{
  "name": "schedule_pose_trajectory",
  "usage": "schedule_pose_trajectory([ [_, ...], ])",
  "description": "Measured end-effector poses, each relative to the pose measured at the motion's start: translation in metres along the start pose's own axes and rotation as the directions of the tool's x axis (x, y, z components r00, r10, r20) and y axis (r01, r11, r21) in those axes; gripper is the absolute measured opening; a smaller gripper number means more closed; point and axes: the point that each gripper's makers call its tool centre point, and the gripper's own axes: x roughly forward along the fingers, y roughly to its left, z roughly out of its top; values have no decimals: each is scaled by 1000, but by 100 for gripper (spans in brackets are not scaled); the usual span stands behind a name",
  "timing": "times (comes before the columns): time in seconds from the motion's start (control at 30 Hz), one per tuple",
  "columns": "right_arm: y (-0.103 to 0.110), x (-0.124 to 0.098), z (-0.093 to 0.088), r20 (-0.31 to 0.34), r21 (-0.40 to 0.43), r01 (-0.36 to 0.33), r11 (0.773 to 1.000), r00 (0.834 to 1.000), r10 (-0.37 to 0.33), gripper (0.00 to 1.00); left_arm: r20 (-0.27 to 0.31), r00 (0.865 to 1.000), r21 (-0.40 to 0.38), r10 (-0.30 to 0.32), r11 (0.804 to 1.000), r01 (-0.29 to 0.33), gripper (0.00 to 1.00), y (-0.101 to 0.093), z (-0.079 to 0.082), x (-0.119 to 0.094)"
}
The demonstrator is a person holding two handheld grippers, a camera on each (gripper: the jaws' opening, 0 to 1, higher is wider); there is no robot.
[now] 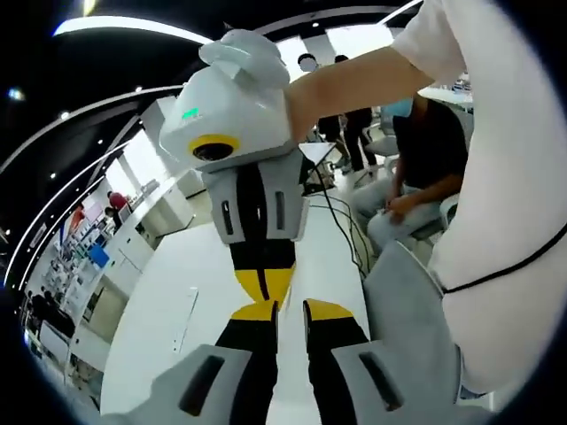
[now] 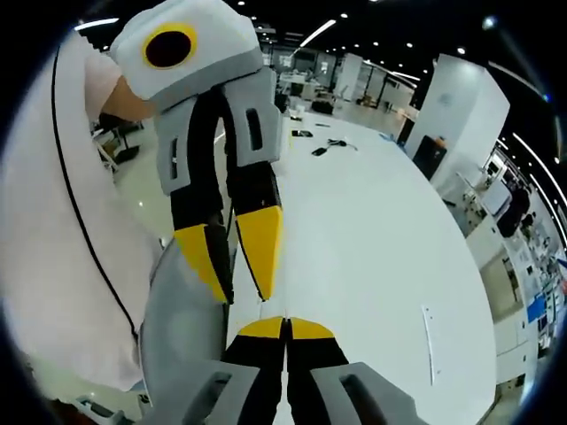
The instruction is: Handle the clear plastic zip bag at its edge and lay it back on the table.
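Observation:
A thin, faint strip (image 1: 188,320) lies flat on the white table (image 1: 159,292); it looks like the edge of the clear zip bag, and the bag's body is too transparent to make out. The same strip (image 2: 428,343) shows at the right of the right gripper view, well away from both grippers. My left gripper (image 1: 291,306) rises from the bottom with its yellow-tipped jaws a little apart and nothing seen between them. My right gripper (image 1: 263,292) points down at it, tips together. In the right gripper view, the right gripper (image 2: 285,324) is shut and the left gripper (image 2: 245,299) is open.
A grey chair back (image 1: 416,336) (image 2: 177,336) stands close beside the grippers, next to the person's white shirt (image 2: 53,221). Black cables (image 1: 341,221) trail over the table's far part. Small dark items (image 2: 319,147) lie far off on the table (image 2: 372,248). A seated person (image 1: 416,168) is behind.

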Motion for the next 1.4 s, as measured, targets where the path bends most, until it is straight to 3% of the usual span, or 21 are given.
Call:
schedule_pose_trajectory([
  [0.07,0,1,0,-3,5,2,1000,1000,-2,0,-65,998,32,-26,999,28,8,-5,-10,3],
  [0.23,3,0,0,-13,15,2,1000,1000,-1,0,-99,995,49,-13,999,18,6,-4,-17,9],
  [0.3,4,0,-1,-19,12,5,1000,1000,-5,0,-125,992,60,-6,998,13,0,-2,-21,11],
  [0.47,2,0,-3,-27,29,16,999,1000,-16,0,-150,988,50,-39,998,47,0,-11,-25,12],
  [0.87,-9,-3,-7,-43,55,77,995,996,-75,0,-110,989,2,-100,995,101,0,-33,-19,5],
  [1.4,-20,-6,-7,-46,68,147,987,988,-144,0,-74,989,-38,-132,991,129,0,-57,-17,-1],
])
